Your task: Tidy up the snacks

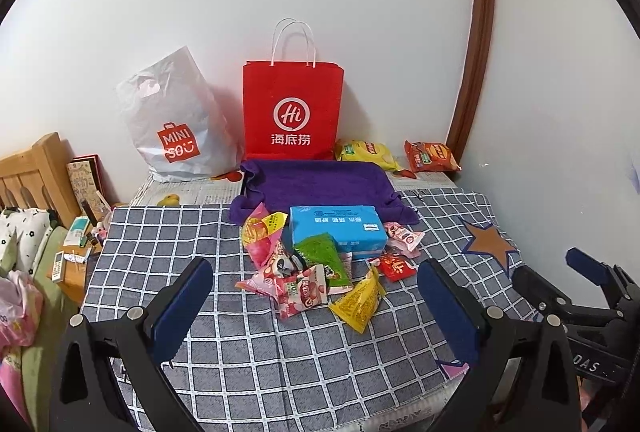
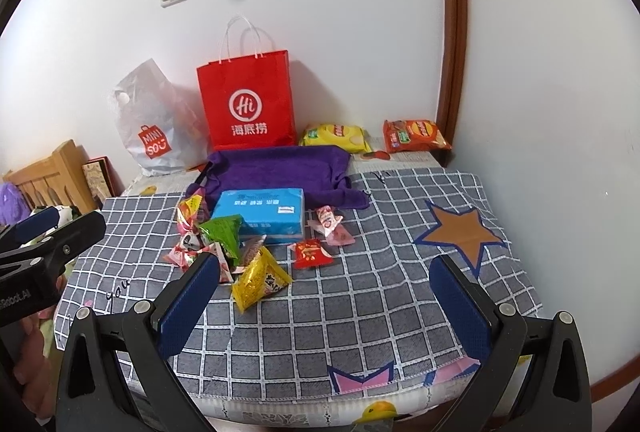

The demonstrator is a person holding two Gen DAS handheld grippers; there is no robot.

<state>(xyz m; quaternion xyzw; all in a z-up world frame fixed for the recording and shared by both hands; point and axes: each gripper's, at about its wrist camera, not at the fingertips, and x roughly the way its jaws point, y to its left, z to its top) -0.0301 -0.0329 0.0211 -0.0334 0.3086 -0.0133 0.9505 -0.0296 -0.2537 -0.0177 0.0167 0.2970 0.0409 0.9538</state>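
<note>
A white-walled corner, and in it a bench [image 1: 280, 372] draped in a grey checked cloth [image 2: 360, 312] with star patches. At the back, a red paper bag [image 1: 292, 112] stands upright against the wall, a white plastic bag [image 1: 176, 128] slumped just beside it. In front of the red bag lies a purple towel [image 1: 320, 184], spread flat. Behind the towel's far corner sit a yellow chip bag [image 2: 334, 136] and, apart from it, an orange chip bag [image 2: 416, 136].

The action is mid-bench: a blue tissue pack [image 1: 336, 230] lies at the towel's near edge, with small snack packets crowded around it. A green packet [image 1: 324, 252] leans against the pack's front, pink packets [image 1: 296, 290] are piled beside and below it, a yellow triangular packet [image 1: 360, 302] lies nearest the cameras, and a small red packet [image 2: 312, 252] sits alone just beside the pile.

Left gripper [image 1: 316, 316] hovers over the near cloth, fingers spread wide, nothing between them. Right gripper [image 2: 324, 304] does likewise, fingers released and empty, the yellow packet just past its left finger.
</note>
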